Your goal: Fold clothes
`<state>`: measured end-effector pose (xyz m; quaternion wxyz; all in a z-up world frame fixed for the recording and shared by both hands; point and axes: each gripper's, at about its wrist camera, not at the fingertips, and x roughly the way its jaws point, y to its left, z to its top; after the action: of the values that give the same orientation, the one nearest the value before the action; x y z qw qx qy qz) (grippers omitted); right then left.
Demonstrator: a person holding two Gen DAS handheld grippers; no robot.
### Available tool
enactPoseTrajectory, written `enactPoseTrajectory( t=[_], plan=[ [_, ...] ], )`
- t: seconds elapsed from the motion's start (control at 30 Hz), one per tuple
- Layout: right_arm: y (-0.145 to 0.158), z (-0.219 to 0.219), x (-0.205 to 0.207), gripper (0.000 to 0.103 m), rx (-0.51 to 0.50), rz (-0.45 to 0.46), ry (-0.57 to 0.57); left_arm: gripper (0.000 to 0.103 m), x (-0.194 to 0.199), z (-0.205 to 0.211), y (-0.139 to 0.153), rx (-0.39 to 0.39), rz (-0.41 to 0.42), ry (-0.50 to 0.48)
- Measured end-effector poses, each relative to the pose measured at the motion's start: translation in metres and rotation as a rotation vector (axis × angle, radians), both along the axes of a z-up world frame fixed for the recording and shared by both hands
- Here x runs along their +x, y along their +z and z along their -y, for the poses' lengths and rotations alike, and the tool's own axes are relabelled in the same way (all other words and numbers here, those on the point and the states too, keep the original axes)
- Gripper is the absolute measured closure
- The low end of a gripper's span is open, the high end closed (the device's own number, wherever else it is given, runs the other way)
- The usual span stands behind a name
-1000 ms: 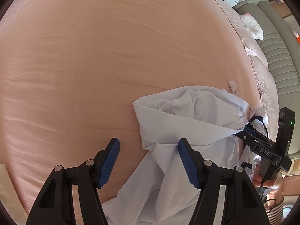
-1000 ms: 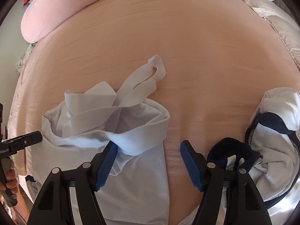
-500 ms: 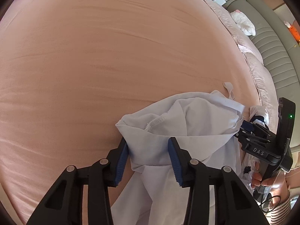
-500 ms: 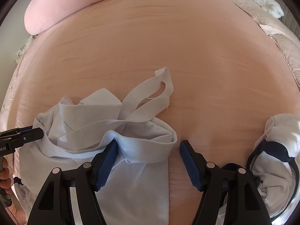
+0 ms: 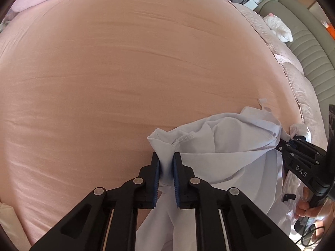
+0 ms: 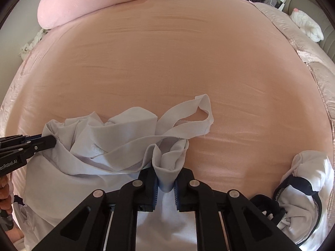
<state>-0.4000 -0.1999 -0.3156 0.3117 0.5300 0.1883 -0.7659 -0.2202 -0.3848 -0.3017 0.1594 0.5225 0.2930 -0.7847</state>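
My right gripper [image 5: 279, 146] reads "DAS"; my left gripper [image 6: 54, 141] reads "enRobot.AI". Both are closing, pinching bunched edges of the crumpled pale-blue garment [image 6: 117, 144], its strap looped on the peach bedsheet [image 6: 167, 62].

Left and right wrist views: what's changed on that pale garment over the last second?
Both grippers went from open to clamping. The left gripper is closing its jaws on a bunched edge of the pale lilac-white cloth garment; the right gripper is closing on another bunched fold of it, lifting the fabric slightly. The peach bedsheet and the white-and-navy garment stayed put.
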Motion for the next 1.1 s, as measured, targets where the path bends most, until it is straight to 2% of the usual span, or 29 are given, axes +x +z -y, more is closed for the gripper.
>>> enactPoseTrajectory(
  t=[0.13, 0.2, 0.37, 0.47, 0.6, 0.67, 0.77, 0.97, 1.1],
  plan=[
    [0.018, 0.003, -0.002, 0.094, 0.025, -0.047, 0.024, 0.093, -0.002, 0.015, 0.018, 0.011, -0.054, 0.04],
    [0.029, 0.005, 0.019, 0.094, 0.026, -0.073, 0.03, 0.093, -0.005, 0.018, 0.03, -0.03, -0.066, 0.031],
    [0.056, 0.009, 0.024, 0.094, -0.003, -0.102, 0.023, 0.096, -0.015, 0.026, 0.055, -0.138, -0.08, 0.002],
    [0.067, 0.015, 0.027, 0.094, -0.007, -0.12, 0.021, 0.096, -0.015, 0.035, 0.071, -0.156, -0.104, 0.005],
    [0.078, 0.019, 0.02, 0.094, 0.02, -0.113, 0.004, 0.096, -0.02, 0.043, 0.074, -0.123, -0.137, 0.007],
    [0.077, 0.036, 0.011, 0.094, 0.02, -0.111, -0.01, 0.096, -0.018, 0.047, 0.068, -0.082, -0.141, 0.015],
    [0.076, 0.04, 0.004, 0.094, 0.025, -0.111, -0.043, 0.095, 0.005, 0.053, 0.061, 0.009, -0.109, 0.029],
    [0.077, 0.034, -0.006, 0.094, 0.048, -0.1, -0.107, 0.094, 0.001, 0.048, 0.035, 0.064, -0.003, 0.031],
    [0.074, 0.033, -0.008, 0.094, 0.05, -0.076, -0.129, 0.092, -0.004, 0.045, 0.022, 0.094, 0.035, 0.031]
  ],
)
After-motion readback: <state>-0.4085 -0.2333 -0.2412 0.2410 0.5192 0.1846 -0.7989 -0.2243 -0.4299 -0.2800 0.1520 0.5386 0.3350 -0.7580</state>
